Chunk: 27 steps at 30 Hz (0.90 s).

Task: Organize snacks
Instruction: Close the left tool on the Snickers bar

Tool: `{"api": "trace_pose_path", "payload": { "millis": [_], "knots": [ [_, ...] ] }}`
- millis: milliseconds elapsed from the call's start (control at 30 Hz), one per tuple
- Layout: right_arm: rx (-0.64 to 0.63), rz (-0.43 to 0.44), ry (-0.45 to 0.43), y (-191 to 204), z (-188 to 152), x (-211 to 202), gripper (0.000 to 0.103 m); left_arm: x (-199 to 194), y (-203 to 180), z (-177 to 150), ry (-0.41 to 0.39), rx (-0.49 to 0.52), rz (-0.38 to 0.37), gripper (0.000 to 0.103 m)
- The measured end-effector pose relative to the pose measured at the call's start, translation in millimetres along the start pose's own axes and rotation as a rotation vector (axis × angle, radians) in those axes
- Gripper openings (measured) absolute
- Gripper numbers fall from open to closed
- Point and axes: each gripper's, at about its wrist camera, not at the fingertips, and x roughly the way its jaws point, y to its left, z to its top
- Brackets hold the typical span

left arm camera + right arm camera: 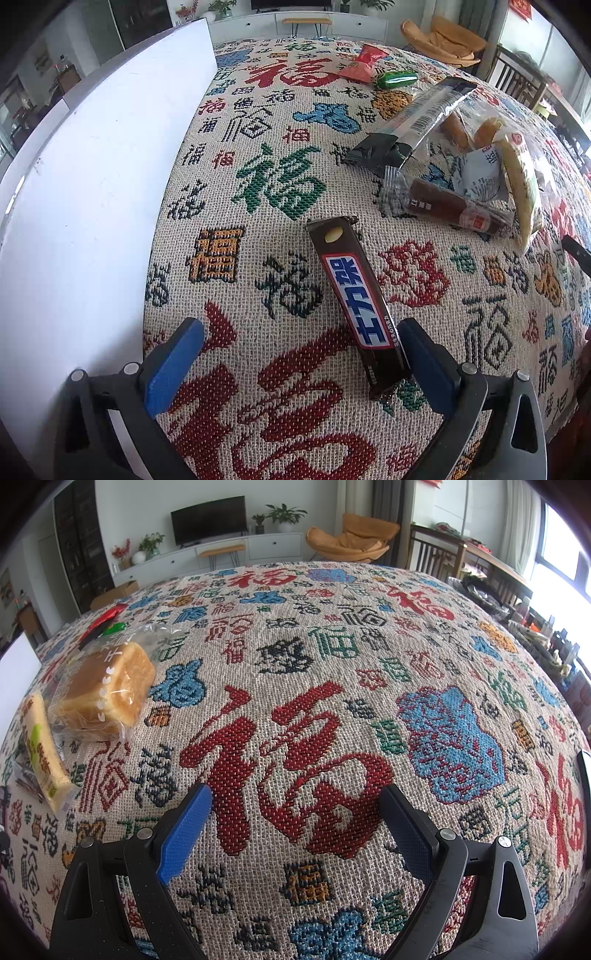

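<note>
A dark brown chocolate bar [351, 295] with a blue and white label lies on the patterned tablecloth [258, 184]. Its near end rests between the blue pads of my left gripper [301, 332], close to the right pad, and the jaws stand wide open. A pile of snacks lies at the right: a black and clear packet [417, 118], a brown bar in clear wrap [454, 210], wrapped bread [521, 184]. A red packet [364, 64] and a green candy [397, 79] lie farther back. My right gripper [295, 801] hangs open over bare cloth, with bagged bread [107, 690] far to its left.
A white box wall [92, 184] stands along the left of the cloth in the left wrist view. A flat pale snack packet [40, 749] lies at the left edge of the right wrist view. Chairs, a TV cabinet and plants stand beyond the table.
</note>
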Motion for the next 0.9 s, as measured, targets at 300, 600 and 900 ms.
{"api": "trace_pose_path", "payload": {
  "millis": [300,600,900],
  "knots": [
    [0.000,0.000,0.000,0.0,-0.1,0.1,0.094,0.6,-0.9,-3.3,-0.016,-0.012,-0.004,0.103],
    [0.000,0.001,0.000,-0.1,-0.1,0.0,0.094,-2.9,-0.8,-13.6,-0.089,-0.026,0.004,0.103],
    [0.000,0.001,0.000,-0.2,0.0,-0.1,0.094,-4.6,-6.3,-9.3,-0.051,-0.042,0.041,0.103]
  ]
}}
